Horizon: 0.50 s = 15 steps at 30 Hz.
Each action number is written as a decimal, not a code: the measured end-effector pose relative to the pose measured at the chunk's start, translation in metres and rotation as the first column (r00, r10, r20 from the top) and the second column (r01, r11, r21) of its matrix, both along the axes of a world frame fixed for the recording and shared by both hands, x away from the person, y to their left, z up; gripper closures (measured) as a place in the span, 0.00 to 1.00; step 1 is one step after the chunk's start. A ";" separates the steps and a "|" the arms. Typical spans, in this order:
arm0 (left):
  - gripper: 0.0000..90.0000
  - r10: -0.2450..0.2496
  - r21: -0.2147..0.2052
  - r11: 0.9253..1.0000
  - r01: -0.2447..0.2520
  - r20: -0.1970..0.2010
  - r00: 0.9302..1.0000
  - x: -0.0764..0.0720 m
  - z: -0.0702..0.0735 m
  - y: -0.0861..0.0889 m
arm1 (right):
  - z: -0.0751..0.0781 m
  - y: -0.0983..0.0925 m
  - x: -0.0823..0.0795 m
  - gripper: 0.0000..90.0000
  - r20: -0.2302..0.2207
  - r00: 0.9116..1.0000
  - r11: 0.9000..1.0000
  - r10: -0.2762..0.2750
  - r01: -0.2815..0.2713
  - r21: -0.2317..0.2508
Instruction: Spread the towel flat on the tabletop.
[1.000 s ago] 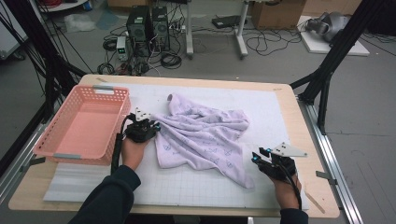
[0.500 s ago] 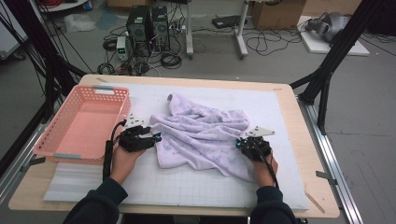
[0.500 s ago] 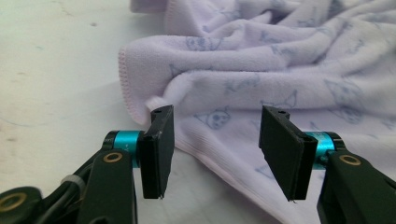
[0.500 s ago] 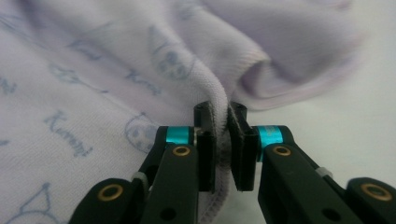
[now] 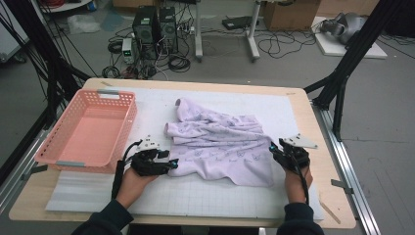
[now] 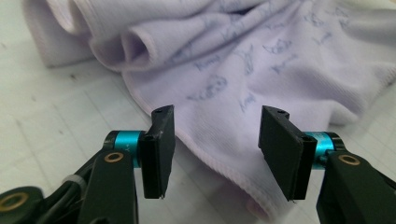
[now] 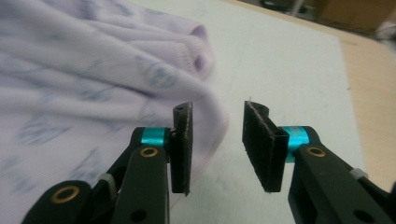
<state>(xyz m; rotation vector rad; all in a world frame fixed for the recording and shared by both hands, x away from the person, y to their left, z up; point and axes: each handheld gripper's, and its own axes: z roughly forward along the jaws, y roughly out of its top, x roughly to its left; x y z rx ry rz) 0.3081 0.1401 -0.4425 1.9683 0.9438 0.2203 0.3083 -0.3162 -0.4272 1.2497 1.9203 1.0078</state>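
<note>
Lavender printed cloth lay crumpled on the white grid mat, about mid-bench, slightly toward the near edge. One rolled end pointed to the far edge; a wide flap spread toward the near right.

Left gripper sat at the cloth's near-left hem, low over the mat, held by the left hand. In the left gripper view the jaws stood apart, with the cloth hem running under and between them; the pads did not press on it. Released, nothing gripped. Its jaws had just been closing a little, with the hem between them.

Right gripper was at the cloth's right edge, near the bench's right side, with the right hand behind it. In the right gripper view the jaws were parted, the left pad just beside the cloth hem and bare mat in the gap. Not clamped on anything. Its jaws had just been opening, nothing between them.

Pink basket stood along the left edge of the bench, well apart from the cloth, just beside the left gripper.
</note>
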 end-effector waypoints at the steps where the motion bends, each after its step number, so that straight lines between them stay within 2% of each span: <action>1: 0.52 -0.009 -0.001 1.000 0.009 -0.017 1.000 0.000 -0.002 0.000 | 0.000 -0.001 -0.008 0.67 -0.003 1.000 1.000 0.028 -0.028 0.002; 3: 0.55 -0.024 -0.001 1.000 0.024 -0.038 0.999 0.000 -0.005 -0.001 | -0.003 0.000 -0.022 0.64 -0.032 0.995 0.995 0.096 -0.095 0.013; 4: 0.59 -0.037 0.000 0.999 0.037 -0.044 0.998 0.000 -0.006 -0.003 | -0.005 0.002 -0.028 0.61 -0.059 0.990 0.991 0.130 -0.129 0.016; 5: 0.64 -0.053 0.021 0.998 0.054 -0.039 0.998 -0.001 -0.007 -0.005 | -0.008 0.004 -0.032 0.58 -0.089 0.982 0.986 0.165 -0.164 0.024; 6: 0.70 -0.055 0.046 0.997 0.055 -0.014 0.998 -0.002 -0.007 -0.007 | -0.010 0.007 -0.036 0.57 -0.106 0.972 0.978 0.210 -0.206 0.046; 7: 0.82 -0.058 0.062 0.996 0.059 -0.010 0.998 -0.002 -0.007 -0.007 | -0.013 0.010 -0.038 0.56 -0.120 0.960 0.968 0.252 -0.248 0.047; 8: 0.92 -0.050 0.063 0.997 0.051 -0.007 0.999 0.000 -0.007 -0.008 | -0.015 0.014 -0.039 0.56 -0.139 0.953 0.963 0.269 -0.267 0.033; 9: 0.93 -0.041 0.070 0.997 0.040 0.007 0.999 0.001 -0.006 -0.008 | -0.018 0.017 -0.038 0.58 -0.161 0.948 0.961 0.274 -0.274 0.024; 10: 0.94 -0.027 0.076 0.997 0.025 0.026 0.999 0.002 -0.005 -0.007 | -0.020 0.019 -0.035 0.69 -0.183 0.944 0.961 0.274 -0.275 0.019; 11: 0.94 -0.007 0.064 0.998 0.004 0.036 0.999 0.004 -0.004 -0.005 | -0.021 0.021 -0.032 0.81 -0.196 0.939 0.959 0.282 -0.283 0.025; 12: 0.95 0.016 0.034 0.999 -0.018 0.040 0.999 0.008 -0.003 -0.003 | -0.020 0.021 -0.030 0.92 -0.199 0.938 0.958 0.285 -0.285 0.027; 13: 0.95 0.029 0.023 0.999 -0.030 0.046 0.999 0.010 -0.003 -0.001 | -0.019 0.024 -0.026 0.93 -0.190 0.944 0.960 0.269 -0.278 -0.022; 14: 0.95 0.051 0.007 0.999 -0.052 0.050 0.997 0.013 -0.004 0.002 | -0.018 0.025 -0.024 0.94 -0.184 0.950 0.963 0.253 -0.266 -0.046; 15: 0.95 0.074 0.006 0.997 -0.074 0.053 0.996 0.016 -0.006 0.003 | -0.018 0.025 -0.020 0.94 -0.174 0.960 0.969 0.221 -0.236 -0.070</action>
